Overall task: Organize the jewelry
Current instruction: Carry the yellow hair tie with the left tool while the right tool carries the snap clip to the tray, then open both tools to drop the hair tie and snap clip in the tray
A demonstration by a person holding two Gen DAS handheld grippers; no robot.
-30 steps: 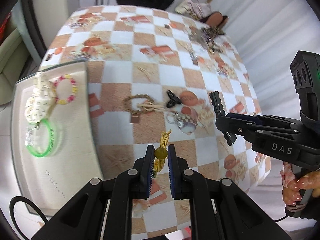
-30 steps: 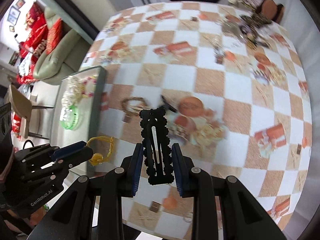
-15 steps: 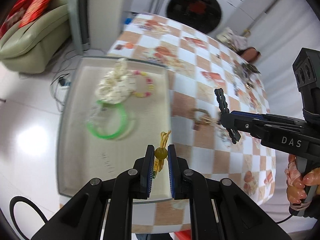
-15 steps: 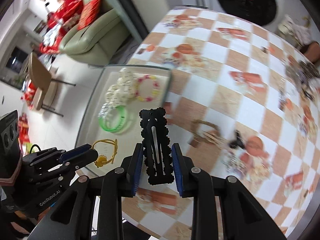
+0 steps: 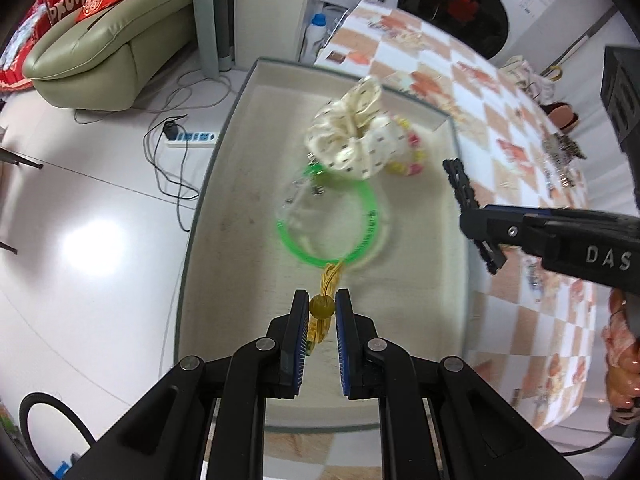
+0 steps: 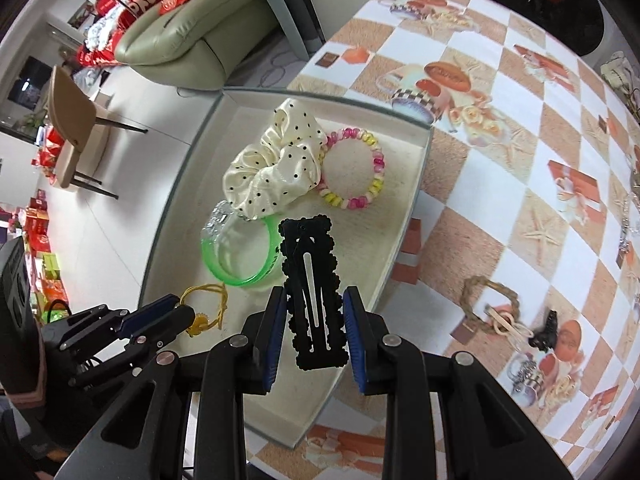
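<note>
A table point(image 6: 500, 216) covered in a checked orange-and-white cloth carried the things. At its edge sat a shallow cream tray point(image 6: 408, 216), whose rim reached past the tabletop. Further along the cloth lay a braided rope bracelet point(image 6: 490, 304), a small black clip point(image 6: 546, 328) just beside it, and a metal keyring point(image 6: 524, 372) near both. At the far end of the table a heap of more jewelry point(image 5: 560, 152) lay, too small and blurred to sort out.
</note>
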